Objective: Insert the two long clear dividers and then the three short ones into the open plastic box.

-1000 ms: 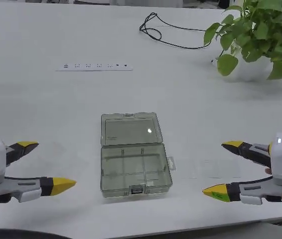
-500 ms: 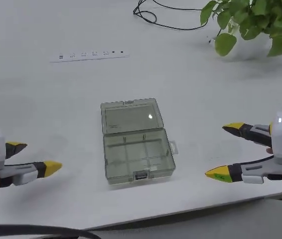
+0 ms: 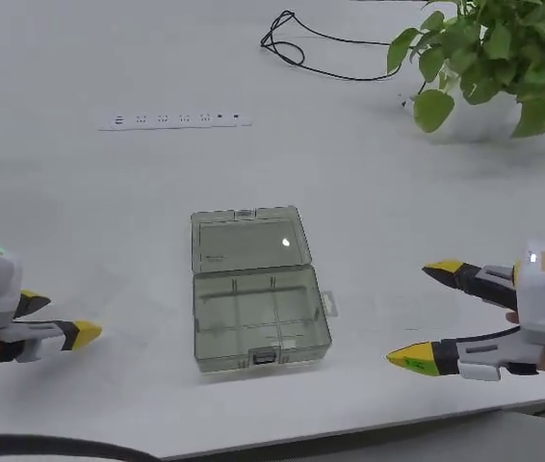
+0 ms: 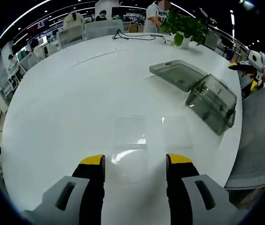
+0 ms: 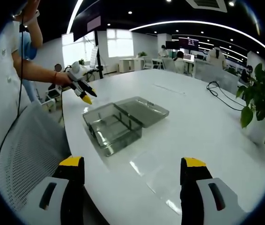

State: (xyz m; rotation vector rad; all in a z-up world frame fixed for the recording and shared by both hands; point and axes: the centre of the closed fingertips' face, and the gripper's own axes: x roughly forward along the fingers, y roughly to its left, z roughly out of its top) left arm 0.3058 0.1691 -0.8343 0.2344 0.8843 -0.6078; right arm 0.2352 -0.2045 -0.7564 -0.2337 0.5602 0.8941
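Left gripper (image 3: 65, 318) backed from smoky open-lidded box (image 3: 258, 322); jaws wide, empty, same for right gripper (image 3: 411, 313).

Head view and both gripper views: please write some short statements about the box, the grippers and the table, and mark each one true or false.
1. The plastic box is open, and its lid lies back on the table behind it. True.
2. The right gripper holds a divider. False: its fingers are apart and hold nothing; clear dividers lie on the table ahead of them.
3. The plant stands at the far right of the table. True.
4. The power strip lies between the box and the person. False: it lies beyond the box.
5. The left gripper touches the box. False: it is open and apart from the box, to its left.
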